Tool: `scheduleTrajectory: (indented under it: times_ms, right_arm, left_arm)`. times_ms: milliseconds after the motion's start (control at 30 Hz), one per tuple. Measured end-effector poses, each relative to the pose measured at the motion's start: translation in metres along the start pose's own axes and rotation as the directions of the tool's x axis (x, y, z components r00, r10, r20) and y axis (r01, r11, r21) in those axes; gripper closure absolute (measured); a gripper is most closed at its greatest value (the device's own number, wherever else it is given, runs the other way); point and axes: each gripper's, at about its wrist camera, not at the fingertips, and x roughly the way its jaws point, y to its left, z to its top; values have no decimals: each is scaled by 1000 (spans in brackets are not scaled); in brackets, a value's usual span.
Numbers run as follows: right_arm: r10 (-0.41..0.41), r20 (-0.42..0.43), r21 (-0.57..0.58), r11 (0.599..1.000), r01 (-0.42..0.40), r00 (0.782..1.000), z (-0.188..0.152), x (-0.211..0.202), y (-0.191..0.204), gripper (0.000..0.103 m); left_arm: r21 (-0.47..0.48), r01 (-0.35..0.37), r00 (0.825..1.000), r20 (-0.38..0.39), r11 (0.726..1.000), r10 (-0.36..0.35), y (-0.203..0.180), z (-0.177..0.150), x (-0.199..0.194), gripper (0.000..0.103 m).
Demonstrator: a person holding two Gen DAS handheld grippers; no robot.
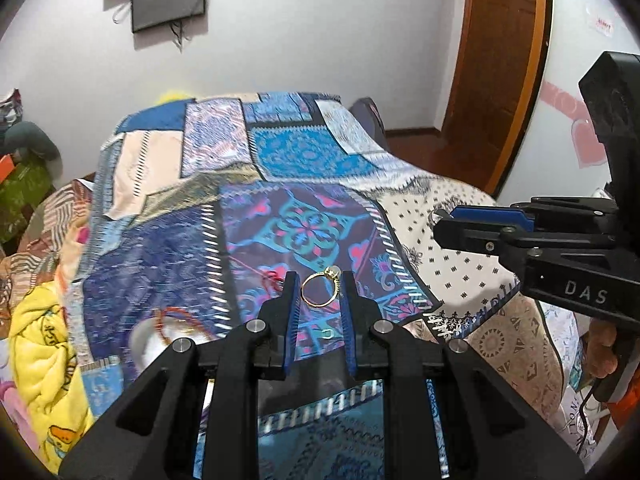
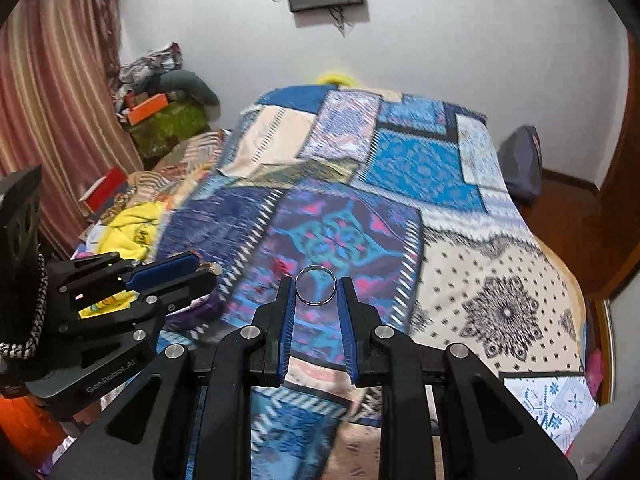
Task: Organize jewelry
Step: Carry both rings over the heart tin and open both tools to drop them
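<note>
While the left gripper (image 1: 319, 280) pinches the pearl-set gold ring (image 1: 321, 289) and the right gripper (image 2: 316, 286) the plain silver ring (image 2: 316, 285), jaws nearly shut, carry both level and unhurried above the patchwork quilt (image 1: 304, 152).

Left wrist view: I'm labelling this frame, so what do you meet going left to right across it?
Yellow cloth → red bead bracelet → gold ring held in the left gripper → right gripper, coming in from the right edge.
</note>
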Motion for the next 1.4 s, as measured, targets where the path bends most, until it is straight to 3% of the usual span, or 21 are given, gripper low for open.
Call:
scheduleTrajectory:
  times_ms: [400,700,1033,1400]
  right_arm:
    - [90,20,-80,993,-88,996,12,10,62,84]
    - [160,-27,-83,983,-162,987,16,45,93,84]
    - [186,-108,-79,978,-194,977,11,80,107,84]
    - [197,-182,-65,975,-212,963,5,104,108,84]
  left_arm:
    - [-95,-91,993,68,991,97,57,-13,-54,85]
    - [-174,-141,988,39,975,150,101,-36,-60,85]
    - [-196,-116,993,-39,974,110,115,-61,-30,85]
    - [-200,-73,995,-74,977,59,113,-70,-10,85]
